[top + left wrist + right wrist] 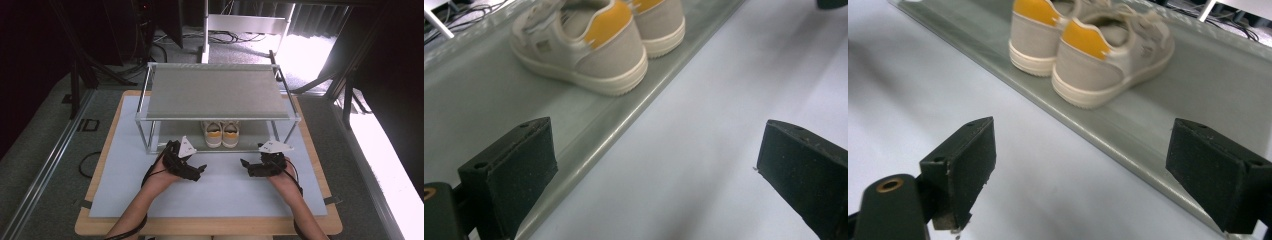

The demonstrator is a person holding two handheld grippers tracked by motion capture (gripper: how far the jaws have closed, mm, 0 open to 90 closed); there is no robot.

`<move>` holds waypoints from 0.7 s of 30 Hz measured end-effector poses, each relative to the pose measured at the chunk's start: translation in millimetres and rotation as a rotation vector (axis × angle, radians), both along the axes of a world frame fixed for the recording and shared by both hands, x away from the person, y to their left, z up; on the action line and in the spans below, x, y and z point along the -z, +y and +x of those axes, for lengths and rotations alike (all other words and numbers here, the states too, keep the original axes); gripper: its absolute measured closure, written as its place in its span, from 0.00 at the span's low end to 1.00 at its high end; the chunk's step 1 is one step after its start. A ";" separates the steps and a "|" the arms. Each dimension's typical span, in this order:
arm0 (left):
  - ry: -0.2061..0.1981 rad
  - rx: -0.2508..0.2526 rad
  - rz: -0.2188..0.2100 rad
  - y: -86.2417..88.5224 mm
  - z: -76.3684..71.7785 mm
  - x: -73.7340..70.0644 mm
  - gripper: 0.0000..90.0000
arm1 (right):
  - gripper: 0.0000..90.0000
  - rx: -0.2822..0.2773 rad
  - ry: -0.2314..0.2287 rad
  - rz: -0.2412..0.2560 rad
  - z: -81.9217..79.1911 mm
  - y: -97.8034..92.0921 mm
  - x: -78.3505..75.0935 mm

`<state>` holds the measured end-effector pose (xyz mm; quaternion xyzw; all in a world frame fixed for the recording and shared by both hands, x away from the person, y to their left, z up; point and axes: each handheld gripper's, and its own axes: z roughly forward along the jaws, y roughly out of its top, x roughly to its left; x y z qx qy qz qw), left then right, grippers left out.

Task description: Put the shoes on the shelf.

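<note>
Pale table [125, 190] is carrying a shoe rack [220, 117]; two sneakers [221, 134] are sitting together on its bottom shelf. Left gripper [192, 172] and right gripper [250, 167] are waiting nearby, jaws wide open, ready to reach in.

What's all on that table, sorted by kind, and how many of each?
Sneakers, beige with orange heel patches: 2, the left one and the right one, side by side on the lower shelf
Two-tier shoe rack: 1
Handheld grippers: 2, the left gripper and the right gripper, both open
Pale mat: 1
Total: 6
</note>
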<state>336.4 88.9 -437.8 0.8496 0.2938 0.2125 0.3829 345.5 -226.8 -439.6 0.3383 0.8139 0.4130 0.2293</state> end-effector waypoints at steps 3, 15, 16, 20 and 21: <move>0.001 -0.009 -0.008 7.3 -3.2 1.4 0.02 | 0.14 0.009 0.002 0.011 -2.1 -8.7 2.7; 0.006 -0.037 -0.021 29.8 -12.7 11.6 0.02 | 0.13 0.032 0.005 0.008 -13.8 -37.7 10.7; 0.001 -0.043 -0.017 31.1 -13.6 11.8 0.02 | 0.13 0.032 0.004 0.006 -15.0 -39.4 10.6; -0.003 -0.045 -0.014 37.1 -17.4 13.7 0.02 | 0.13 0.039 0.001 0.000 -21.8 -49.1 11.2; 0.003 -0.044 -0.016 39.2 -18.3 14.7 0.02 | 0.13 0.041 0.002 -0.001 -22.8 -50.8 11.5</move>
